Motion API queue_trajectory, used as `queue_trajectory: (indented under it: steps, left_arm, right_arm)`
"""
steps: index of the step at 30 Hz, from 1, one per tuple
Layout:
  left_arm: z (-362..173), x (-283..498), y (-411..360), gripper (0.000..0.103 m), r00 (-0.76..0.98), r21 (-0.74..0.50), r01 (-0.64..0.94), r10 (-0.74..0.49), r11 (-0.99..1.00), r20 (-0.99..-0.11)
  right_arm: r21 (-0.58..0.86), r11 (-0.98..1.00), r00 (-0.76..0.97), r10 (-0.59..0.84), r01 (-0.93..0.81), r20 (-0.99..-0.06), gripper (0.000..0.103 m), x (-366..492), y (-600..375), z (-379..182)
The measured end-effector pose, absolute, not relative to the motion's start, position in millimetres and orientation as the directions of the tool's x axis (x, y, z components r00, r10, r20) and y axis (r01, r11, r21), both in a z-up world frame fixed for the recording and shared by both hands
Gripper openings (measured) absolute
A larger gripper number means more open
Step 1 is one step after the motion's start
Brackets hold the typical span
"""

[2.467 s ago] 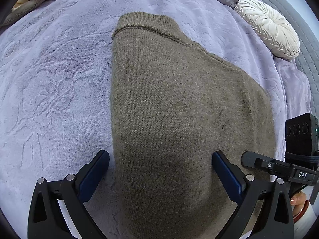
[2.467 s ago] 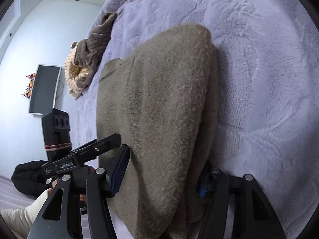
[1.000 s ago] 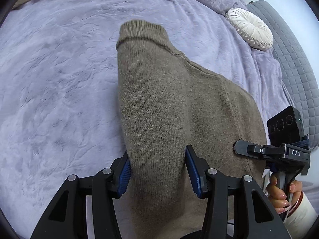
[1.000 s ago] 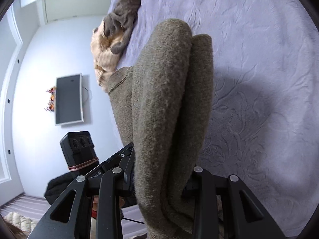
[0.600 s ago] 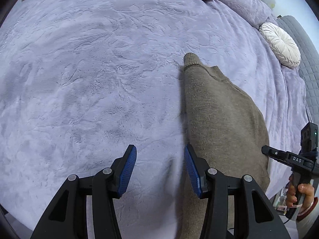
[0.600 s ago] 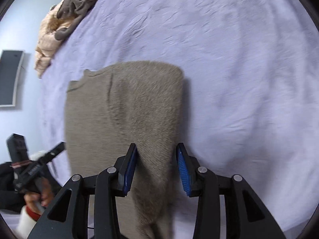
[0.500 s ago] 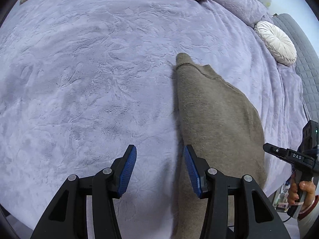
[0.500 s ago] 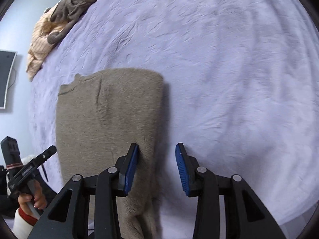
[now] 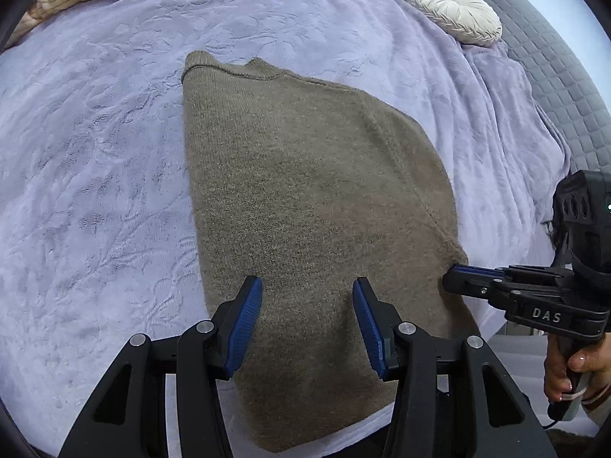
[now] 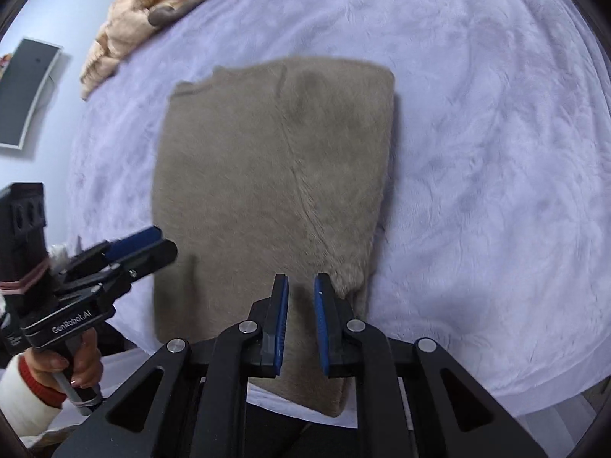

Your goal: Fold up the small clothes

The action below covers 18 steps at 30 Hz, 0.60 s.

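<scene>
A brown knit sweater lies folded flat on the lavender bedspread, neckline at the far end. My left gripper hovers open over its near end, and no cloth is pinched between the blue pads. In the right wrist view the sweater fills the middle. My right gripper is over its near right corner, jaws closing to a narrow gap with nothing gripped. Each gripper also shows in the other's view: the right gripper at the sweater's right edge, the left gripper at its left edge.
A round cream cushion and a grey quilted cover lie far right. A heap of beige and brown clothes sits at the bed's far corner. A dark screen hangs on the wall. The bed's near edge runs under both grippers.
A second ago both grippers held the folded sweater up off the bed. It now lies flat and released. The right jaws have narrowed, and both grippers have shifted back over its near end.
</scene>
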<state>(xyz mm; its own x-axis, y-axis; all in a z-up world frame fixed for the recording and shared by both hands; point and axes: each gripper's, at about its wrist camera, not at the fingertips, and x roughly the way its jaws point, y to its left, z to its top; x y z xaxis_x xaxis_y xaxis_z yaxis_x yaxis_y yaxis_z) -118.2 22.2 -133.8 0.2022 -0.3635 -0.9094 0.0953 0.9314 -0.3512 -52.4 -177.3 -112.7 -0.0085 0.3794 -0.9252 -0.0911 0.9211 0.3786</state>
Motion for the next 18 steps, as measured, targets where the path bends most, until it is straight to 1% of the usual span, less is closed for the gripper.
queue_trajectory:
  steps: [1,3,6,14,16,18]
  left_arm:
    - [-134,-120,23,0.052,0.203,-0.357,0.096,-0.369,0.929,-0.907]
    - [-133,-121,23,0.052,0.201,-0.354,0.104,-0.368,0.930,-0.908]
    - [-130,-125,21,0.052,0.199,-0.332,0.117,-0.350,0.936,-0.915]
    - [-125,-139,31,0.052,0.176,-0.330,0.082,-0.340,0.940,-0.924]
    - [-125,-143,33,0.052,0.169,-0.327,0.074,-0.335,0.942,-0.927]
    - [-124,-147,33,0.052,0.159,-0.319,0.068,-0.326,0.945,-0.932]
  right_arm:
    - [0.362,0.928,-0.010,0.363,-0.090,-0.932,0.010,-56,-179,-118]
    - [0.338,0.938,-0.017,0.337,-0.080,-0.941,0.008,-61,-184,-126]
    - [0.342,0.939,-0.014,0.341,-0.044,-0.940,0.007,-65,-188,-130]
    - [0.327,0.945,-0.023,0.327,0.009,-0.945,0.008,-80,-188,-120]
    - [0.335,0.941,-0.025,0.336,0.040,-0.942,0.011,-85,-191,-119]
    - [0.335,0.940,-0.025,0.337,0.069,-0.941,0.011,-89,-193,-117]
